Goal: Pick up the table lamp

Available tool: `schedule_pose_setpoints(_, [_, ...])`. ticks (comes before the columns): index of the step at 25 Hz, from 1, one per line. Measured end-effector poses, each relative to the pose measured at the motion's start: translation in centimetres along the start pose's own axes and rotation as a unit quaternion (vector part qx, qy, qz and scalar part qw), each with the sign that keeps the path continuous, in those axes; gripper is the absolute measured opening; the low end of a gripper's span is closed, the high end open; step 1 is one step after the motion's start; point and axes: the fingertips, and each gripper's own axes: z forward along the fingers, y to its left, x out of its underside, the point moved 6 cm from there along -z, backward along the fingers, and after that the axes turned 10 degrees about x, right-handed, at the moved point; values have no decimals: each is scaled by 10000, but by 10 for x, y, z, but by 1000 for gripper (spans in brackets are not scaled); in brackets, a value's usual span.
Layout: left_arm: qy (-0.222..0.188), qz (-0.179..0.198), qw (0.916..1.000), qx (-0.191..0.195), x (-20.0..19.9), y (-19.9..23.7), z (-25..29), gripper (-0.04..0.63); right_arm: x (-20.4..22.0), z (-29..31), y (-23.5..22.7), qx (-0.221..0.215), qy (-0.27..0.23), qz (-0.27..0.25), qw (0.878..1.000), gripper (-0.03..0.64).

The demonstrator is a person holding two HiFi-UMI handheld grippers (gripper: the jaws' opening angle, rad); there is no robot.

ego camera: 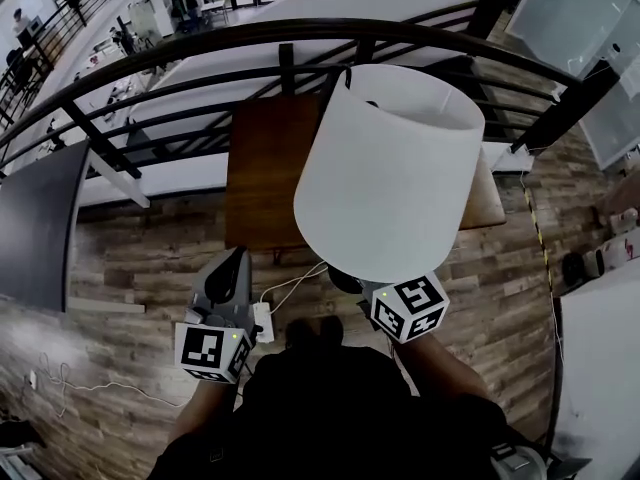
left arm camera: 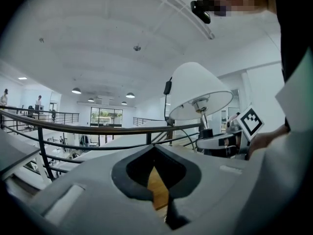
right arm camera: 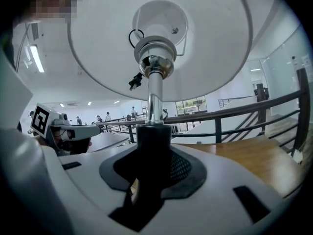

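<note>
**Fingers (right arm camera: 191,169) clenched on the table lamp (right arm camera: 155,89)**

Right gripper (right arm camera: 155,153) first, closest in. Both its pads are squeezed onto the black lower section of the stem. From the jaws the stem rises at 12 o'clock into a chrome tube, the socket and the open underside of the white shade. Only the right gripper view gives us that grip. In the head view the shade covers the fingertips completely, and just the rear of that gripper pokes out at the shade's 6 o'clock.

Over to the left gripper (left arm camera: 154,148). Its fingers (left arm camera: 128,176) are pressed tip to tip with nothing caught between them, and a sliver of wood shows through the hollow of the pads. The lamp stands well apart from them, at 2 o'clock in the left gripper view, seen side-on with the shade tipped a little. From the head view this gripper sits at the shade's 8 o'clock.

The head view alone offers a white power strip (ego camera: 263,320) on the plank floor (ego camera: 150,258) between the two grippers, with a pale cord (ego camera: 290,283) looping toward the shade. Beyond, at 12 o'clock, is the wooden table (ego camera: 265,168), its near edge overlapped by the shade. Whether the lamp's foot touches anything, no view tells. Farther still, a dark curved railing (ego camera: 200,43) sweeps across.
</note>
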Motion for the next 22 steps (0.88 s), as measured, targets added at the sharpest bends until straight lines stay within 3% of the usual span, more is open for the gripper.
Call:
schedule_pose_setpoints(5, [117, 535, 9983, -196, -7, 0, 4, 5, -12, -17, -15, 256, -160, -191, 9994, 129])
schedule_pose_setpoints(22, [-112, 442, 9990, 16, -26, -1, 24, 5, -16, -19, -10, 304, -189, -227, 9991, 129])
